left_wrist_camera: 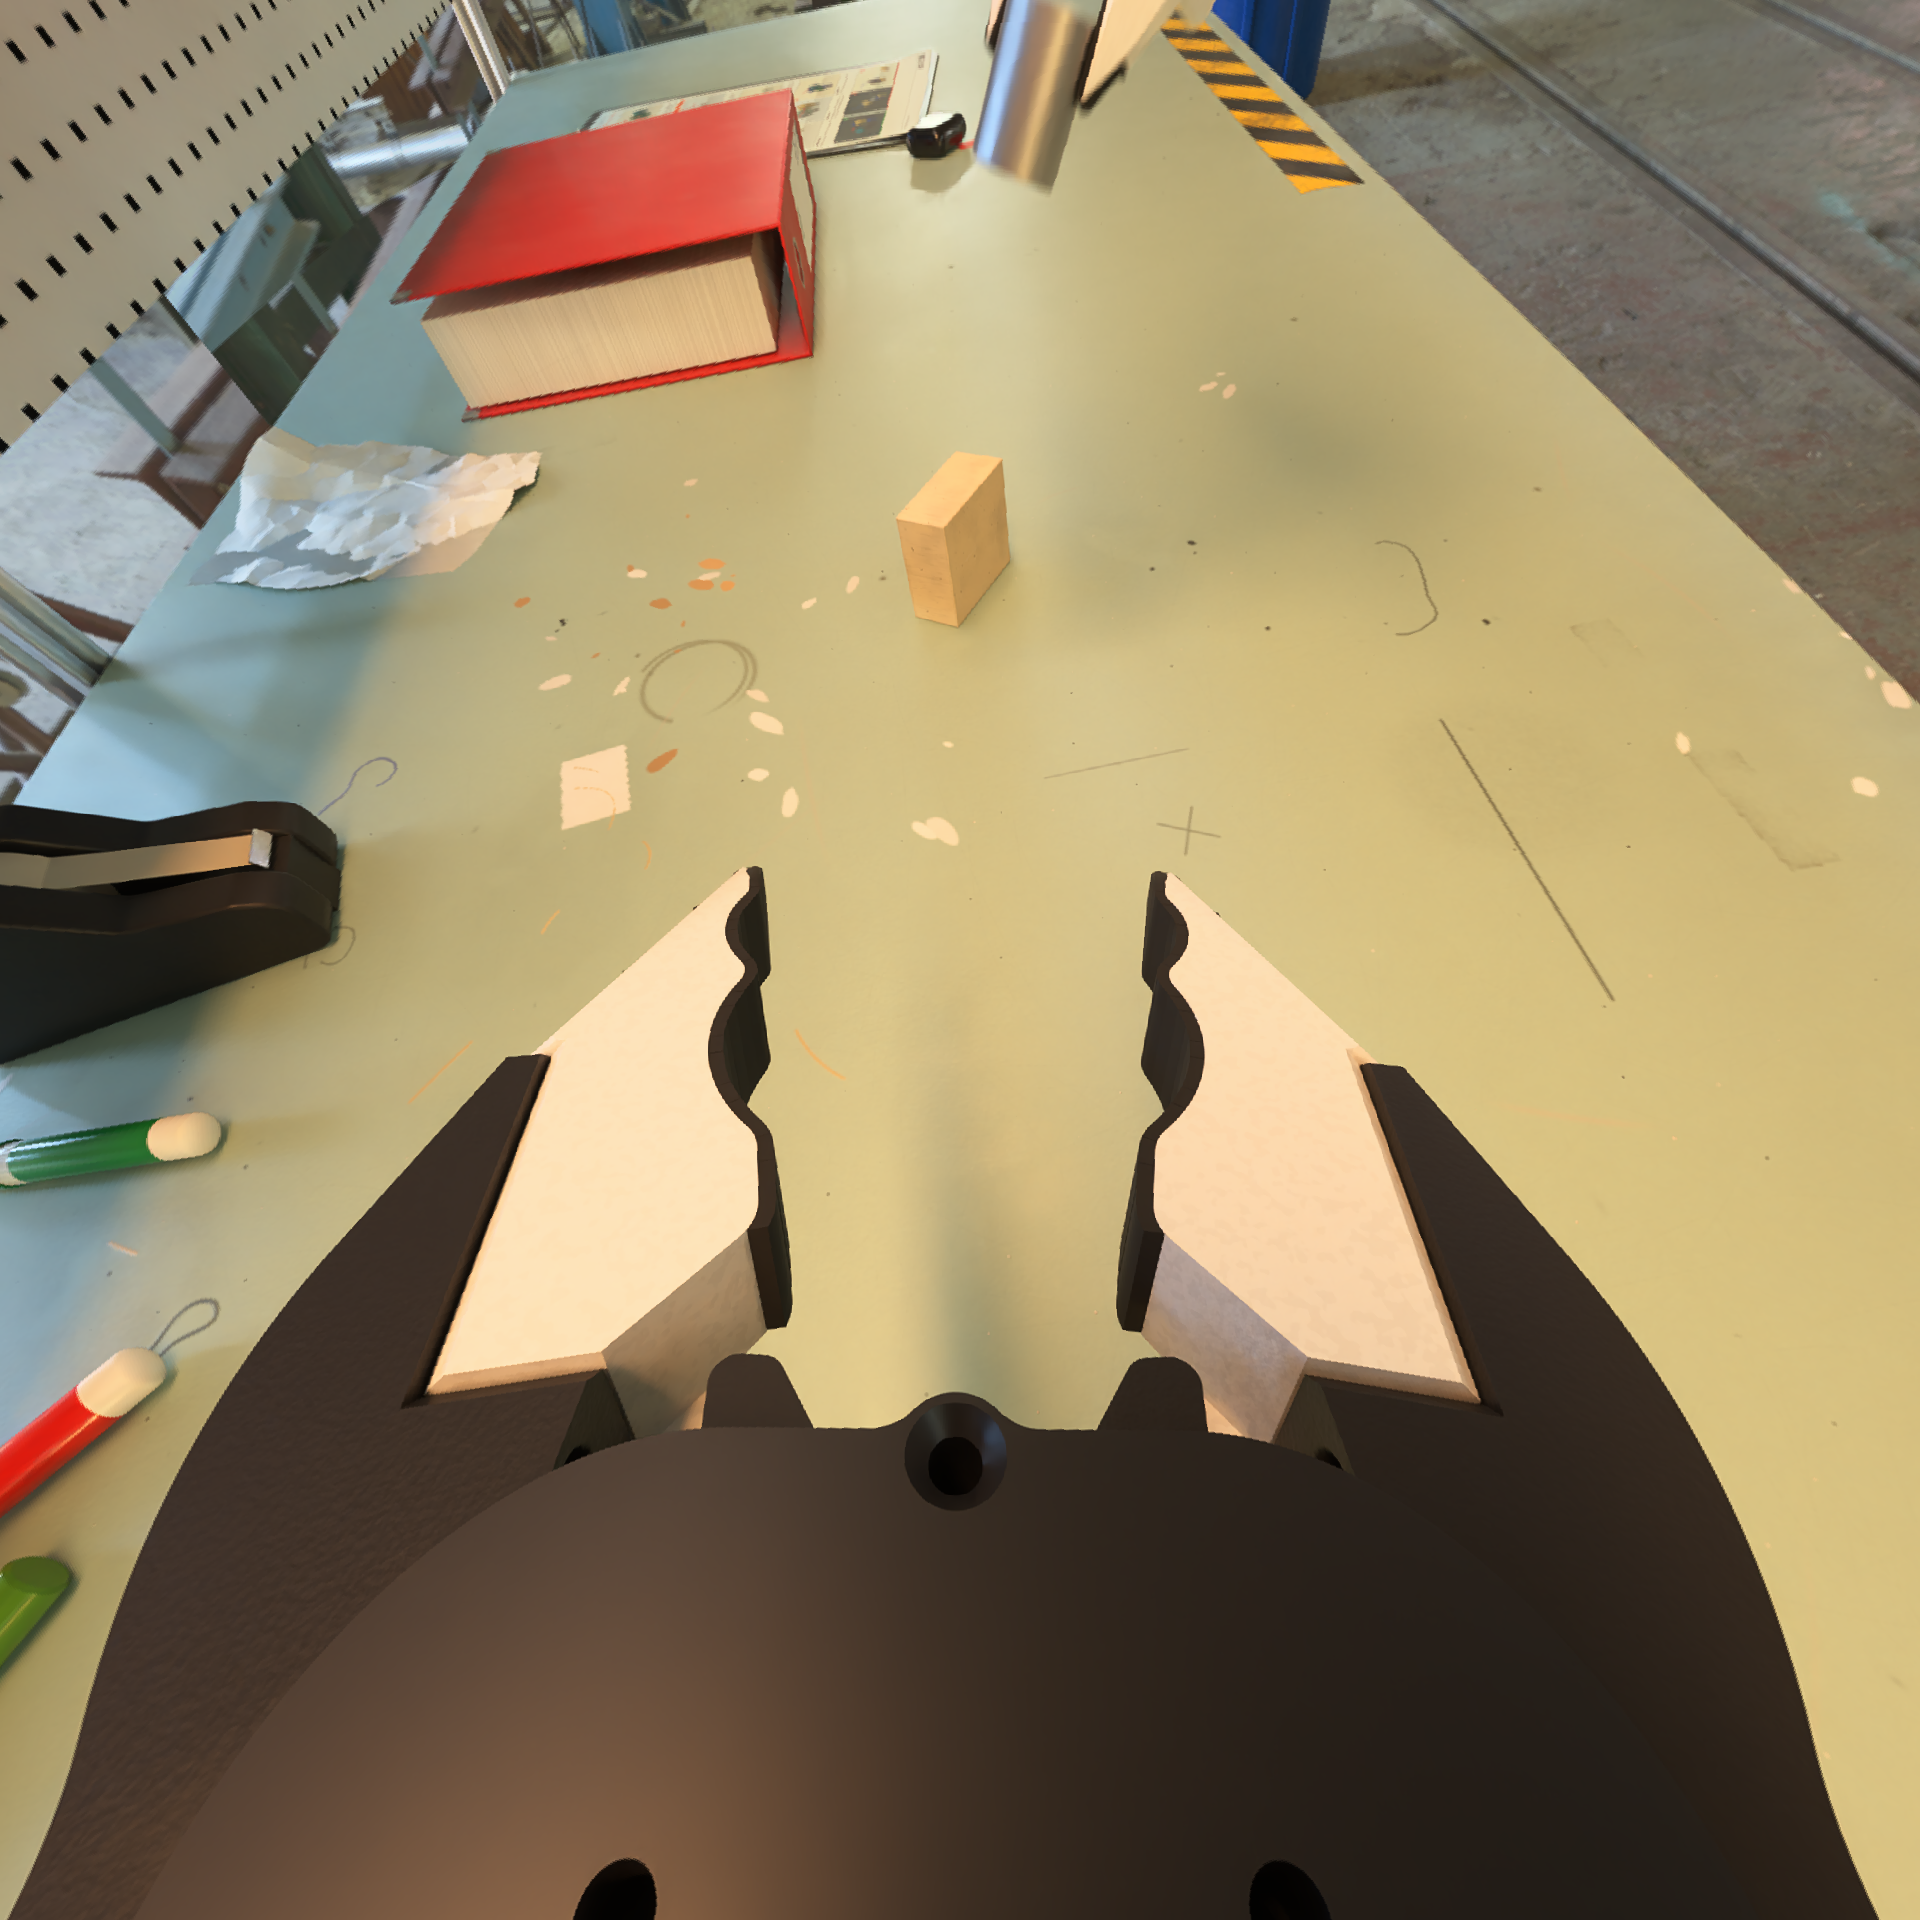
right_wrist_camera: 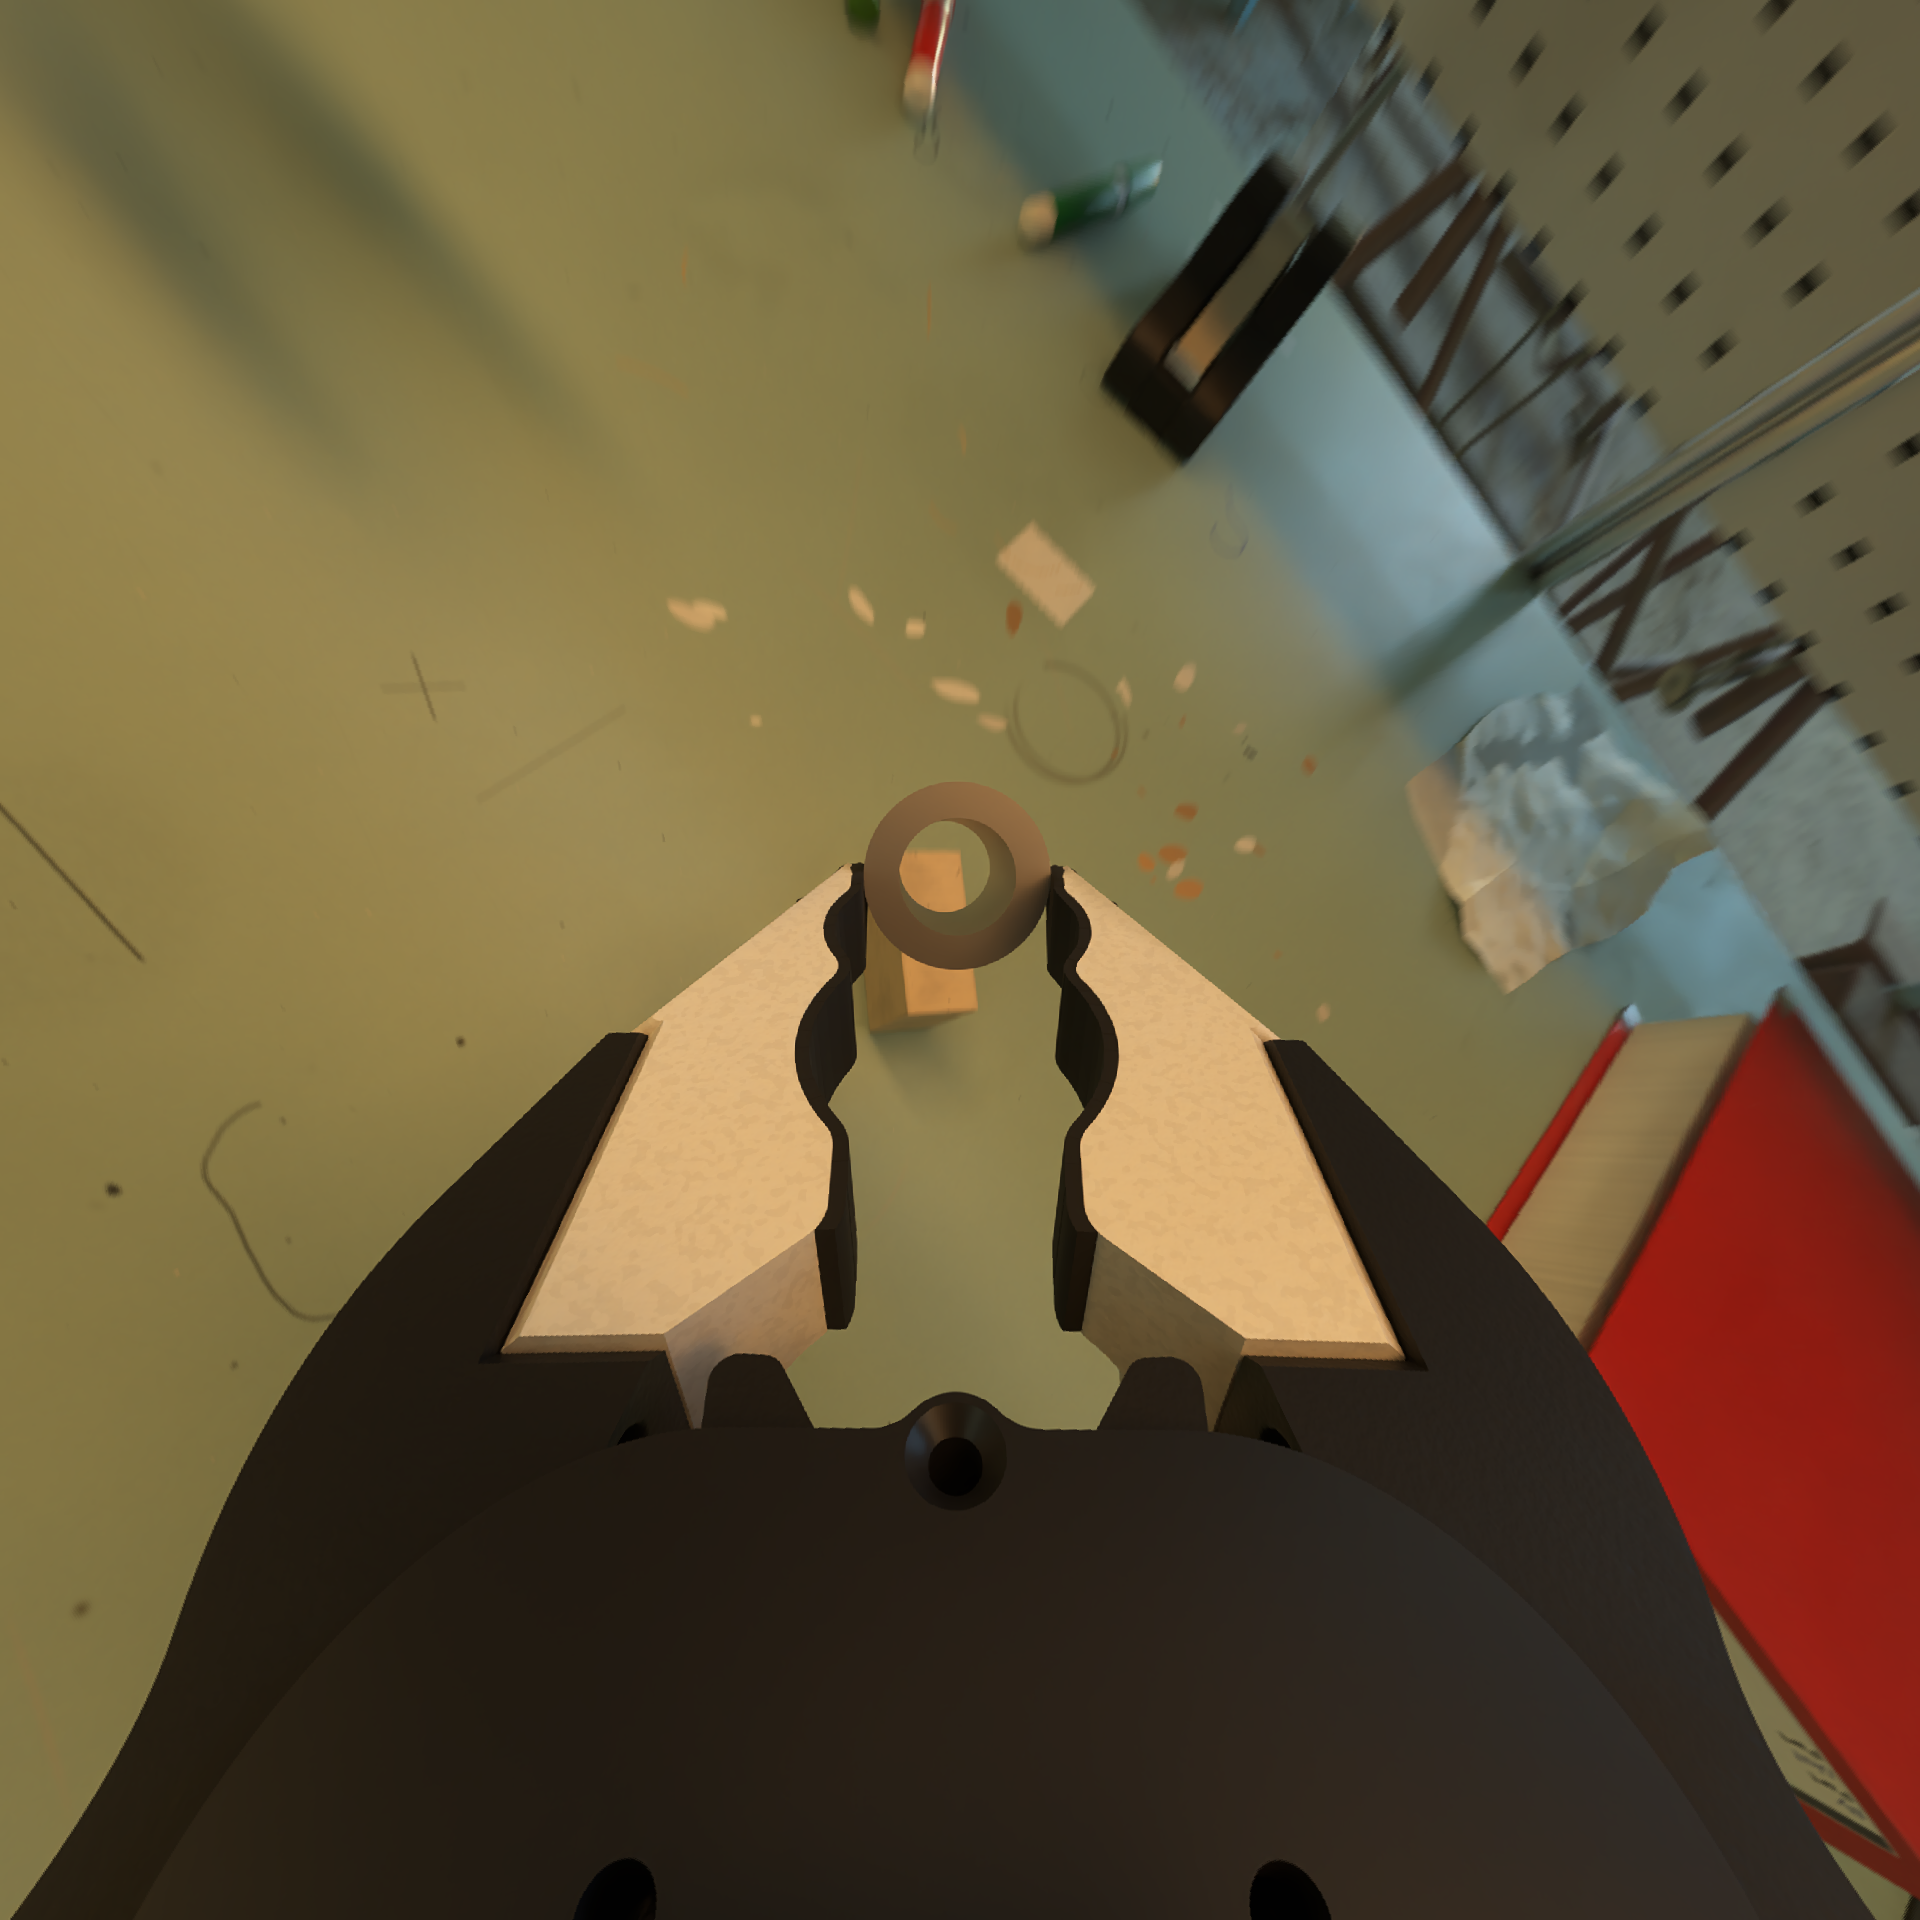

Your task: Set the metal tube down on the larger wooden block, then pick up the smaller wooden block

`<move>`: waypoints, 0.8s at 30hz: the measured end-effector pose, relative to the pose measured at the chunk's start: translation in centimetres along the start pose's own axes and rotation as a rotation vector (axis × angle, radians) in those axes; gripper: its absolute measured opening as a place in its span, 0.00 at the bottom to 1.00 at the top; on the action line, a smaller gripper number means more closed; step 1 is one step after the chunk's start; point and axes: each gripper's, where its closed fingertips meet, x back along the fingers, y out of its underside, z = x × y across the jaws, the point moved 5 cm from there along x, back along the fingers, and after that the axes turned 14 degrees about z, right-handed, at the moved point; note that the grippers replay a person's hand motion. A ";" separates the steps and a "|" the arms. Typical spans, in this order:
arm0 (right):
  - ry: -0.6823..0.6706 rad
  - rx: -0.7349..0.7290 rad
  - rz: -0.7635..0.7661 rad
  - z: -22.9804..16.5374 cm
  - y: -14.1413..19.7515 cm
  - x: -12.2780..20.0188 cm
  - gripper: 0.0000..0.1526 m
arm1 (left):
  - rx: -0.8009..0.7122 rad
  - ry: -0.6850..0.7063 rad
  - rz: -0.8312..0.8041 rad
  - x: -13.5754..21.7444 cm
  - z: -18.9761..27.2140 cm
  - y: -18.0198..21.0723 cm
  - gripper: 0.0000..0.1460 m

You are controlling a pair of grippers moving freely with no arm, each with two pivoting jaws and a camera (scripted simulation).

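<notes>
A light wooden block (left_wrist_camera: 951,540) stands upright on the green table (left_wrist_camera: 1247,644), ahead of my left gripper (left_wrist_camera: 956,881). The left gripper is open and empty, low over the table. My right gripper (right_wrist_camera: 956,873) is shut on the metal tube (right_wrist_camera: 956,943), held upright and seen end-on. The same block (right_wrist_camera: 925,992) lies below the tube and shows through its bore. In the left wrist view the tube (left_wrist_camera: 1023,94) hangs in the air well above the table, with a white finger (left_wrist_camera: 1117,42) of the right gripper beside it. Only one wooden block is in view.
A red binder (left_wrist_camera: 623,249) lies at the far left, and crumpled paper (left_wrist_camera: 364,509) lies in front of it. A black tape dispenser (left_wrist_camera: 156,914) and markers (left_wrist_camera: 114,1148) are at the left edge. The table's right edge (left_wrist_camera: 1766,582) drops to the floor.
</notes>
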 end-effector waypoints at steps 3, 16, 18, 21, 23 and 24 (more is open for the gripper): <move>-0.049 -0.029 -0.123 1.0 2.7 -2.2 0.22 | 0.011 -0.001 0.020 0.4 0.0 -0.4 0.49; -0.280 -0.037 -0.330 0.7 7.8 -8.7 0.23 | 0.016 -0.020 0.042 2.1 -0.6 -1.1 0.49; -0.256 -0.058 -0.338 1.1 7.8 -9.0 0.23 | 0.014 -0.025 0.046 2.5 -0.7 -1.3 0.49; -0.215 -0.061 -0.332 1.4 7.8 -9.2 0.23 | 0.007 -0.043 0.054 3.4 -1.0 -1.8 0.49; -0.163 -0.053 -0.325 1.8 7.3 -8.6 0.26 | -0.006 -0.070 0.064 4.5 -1.3 -2.5 0.50; -0.135 -0.044 -0.317 2.0 6.9 -8.2 0.27 | -0.019 -0.090 0.066 5.3 -1.5 -2.9 0.50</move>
